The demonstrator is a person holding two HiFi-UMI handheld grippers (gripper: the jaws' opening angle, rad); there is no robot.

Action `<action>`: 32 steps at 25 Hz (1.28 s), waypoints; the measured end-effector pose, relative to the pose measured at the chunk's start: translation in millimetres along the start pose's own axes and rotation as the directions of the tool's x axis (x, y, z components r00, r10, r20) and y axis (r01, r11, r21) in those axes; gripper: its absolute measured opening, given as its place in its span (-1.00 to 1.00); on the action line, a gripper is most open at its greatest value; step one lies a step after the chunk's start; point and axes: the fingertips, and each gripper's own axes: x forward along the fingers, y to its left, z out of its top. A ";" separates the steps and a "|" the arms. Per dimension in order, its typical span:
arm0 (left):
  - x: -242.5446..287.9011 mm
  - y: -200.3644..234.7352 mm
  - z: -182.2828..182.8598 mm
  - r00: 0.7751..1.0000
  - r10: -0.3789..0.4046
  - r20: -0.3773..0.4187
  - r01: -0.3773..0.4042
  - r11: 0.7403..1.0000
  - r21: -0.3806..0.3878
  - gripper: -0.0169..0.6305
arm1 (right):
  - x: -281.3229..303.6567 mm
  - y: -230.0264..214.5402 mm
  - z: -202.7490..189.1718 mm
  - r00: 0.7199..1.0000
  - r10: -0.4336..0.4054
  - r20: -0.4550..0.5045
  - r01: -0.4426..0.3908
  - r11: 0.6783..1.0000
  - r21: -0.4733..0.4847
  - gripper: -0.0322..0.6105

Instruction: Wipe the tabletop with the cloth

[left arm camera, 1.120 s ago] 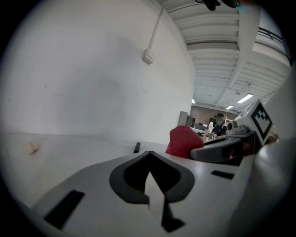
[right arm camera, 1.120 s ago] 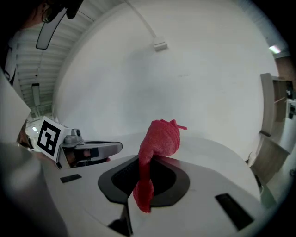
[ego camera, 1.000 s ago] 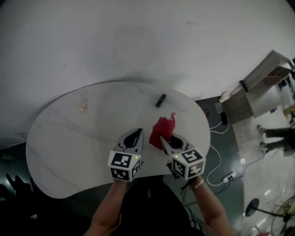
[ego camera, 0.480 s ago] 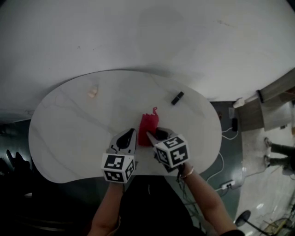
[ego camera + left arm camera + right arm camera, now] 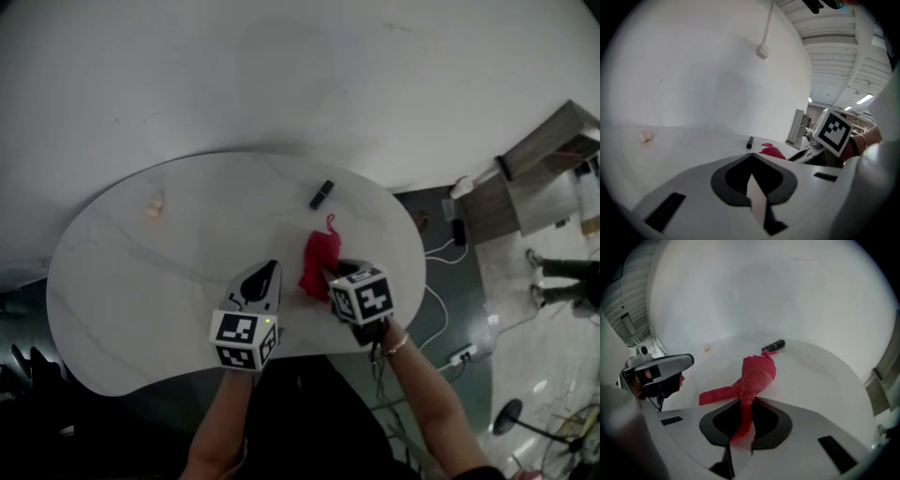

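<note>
The right tongs [image 5: 330, 278] are clamped on the near end of the red cloth [image 5: 319, 261]; the cloth trails away from them toward 12 o'clock, bunched, its far tip lying on the counter [image 5: 159, 272] just short of a small black stick [image 5: 322, 194]; the left tongs [image 5: 263, 281] are pressed together on nothing, just beside the cloth at its 9 o'clock; most bare counter lies toward 9 and 10 o'clock, so the wipe probably sweeps that way.

Nothing readable here, folks.
Only black-and-white square markers on the left gripper [image 5: 271, 269] and right gripper [image 5: 329, 277] cubes.
</note>
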 end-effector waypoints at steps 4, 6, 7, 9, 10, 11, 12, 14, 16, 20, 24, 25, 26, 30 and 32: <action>17.3 -26.4 4.2 0.997 -0.074 -0.008 0.074 0.997 0.036 -0.94 | -26.2 -43.5 -27.4 0.997 -0.070 -0.013 0.071 0.994 0.083 -0.76; 26.2 -41.7 4.2 0.993 -0.113 -0.019 0.113 0.992 0.050 -0.94 | -40.3 -65.5 -39.8 0.993 -0.114 -0.020 0.116 0.987 0.112 -0.76; 30.5 -50.1 3.7 0.991 -0.133 -0.026 0.134 0.989 0.057 -0.94 | -47.7 -76.8 -46.1 0.990 -0.138 -0.024 0.140 0.982 0.127 -0.76; 38.9 -67.6 2.5 0.984 -0.172 -0.040 0.175 0.982 0.072 -0.94 | -63.1 -99.2 -59.6 0.981 -0.190 -0.033 0.193 0.968 0.158 -0.76; 43.0 -76.4 1.8 0.980 -0.192 -0.048 0.195 0.978 0.079 -0.94 | -70.9 -109.9 -66.6 0.976 -0.214 -0.037 0.217 0.960 0.176 -0.76; 47.0 -85.0 1.3 0.976 -0.211 -0.055 0.215 0.973 0.088 -0.94 | -78.3 -119.9 -73.6 0.971 -0.235 -0.040 0.238 0.951 0.196 -0.76; 50.9 -93.2 0.8 0.971 -0.231 -0.063 0.236 0.967 0.097 -0.94 | -85.2 -129.1 -80.3 0.966 -0.255 -0.041 0.258 0.941 0.217 -0.76; 57.9 -108.7 -0.5 0.960 -0.267 -0.079 0.275 0.955 0.113 -0.94 | -98.1 -145.3 -93.8 0.955 -0.294 -0.045 0.296 0.920 0.256 -0.76; 63.1 -122.4 -2.1 0.950 -0.298 -0.092 0.308 0.943 0.124 -0.94 | -110.3 -159.6 -107.0 0.941 -0.335 -0.053 0.335 0.896 0.290 -0.76; 70.9 -146.5 -1.1 0.933 -0.346 -0.103 0.358 0.923 0.142 -0.94 | -138.5 -188.3 -133.4 0.897 -0.432 -0.093 0.436 0.831 0.344 -0.76; 70.2 -158.8 2.9 0.924 -0.369 -0.099 0.381 0.912 0.154 -0.94 | -175.6 -194.1 -136.6 0.865 -0.501 -0.042 0.474 0.786 0.397 -0.76; 68.3 -158.2 4.6 0.925 -0.368 -0.094 0.379 0.912 0.156 -0.94 | -182.6 -188.1 -129.0 0.871 -0.492 0.000 0.448 0.793 0.412 -0.76; 65.9 -156.0 6.6 0.927 -0.364 -0.087 0.373 0.914 0.158 -0.94 | -186.8 -179.3 -118.4 0.880 -0.473 0.044 0.414 0.809 0.418 -0.76; 48.6 -137.1 10.5 0.947 -0.317 -0.059 0.323 0.934 0.154 -0.94 | -179.0 -122.0 -68.5 0.934 -0.310 0.178 0.229 0.901 0.370 -0.76; 34.8 -121.2 10.0 0.960 -0.277 -0.045 0.281 0.949 0.143 -0.94 | -163.8 -82.2 -45.6 0.956 -0.201 0.215 0.121 0.934 0.336 -0.76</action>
